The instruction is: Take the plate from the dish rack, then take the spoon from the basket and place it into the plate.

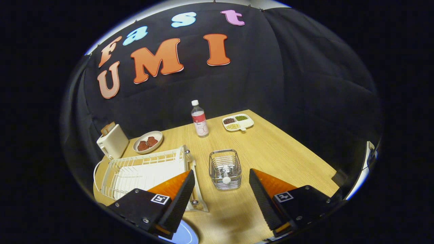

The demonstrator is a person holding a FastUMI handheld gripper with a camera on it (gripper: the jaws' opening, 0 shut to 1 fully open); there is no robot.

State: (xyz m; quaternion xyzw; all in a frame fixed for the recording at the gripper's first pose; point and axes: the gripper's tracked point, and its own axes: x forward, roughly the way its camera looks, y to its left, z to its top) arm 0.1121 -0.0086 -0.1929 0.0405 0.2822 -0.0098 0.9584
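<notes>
Wooden table (271, 149) carries everything I see from my station. My gripper (222, 200) hangs above its near end with both fingers spread wide and nothing between them. Just ahead, in the gap between the fingers, stands the wire basket (225, 169) with the spoon (225, 177) upright inside, its pale handle end towards me. The white dish rack (142, 171) sits just beside the basket, partly behind one finger; its slots look bare. A blue-rimmed plate (184, 234) lies at the near edge, mostly hidden under that finger. Beyond stand a bottle (199, 119), a toaster (112, 140), a bowl (148, 142) and a divided tray (238, 122).
</notes>
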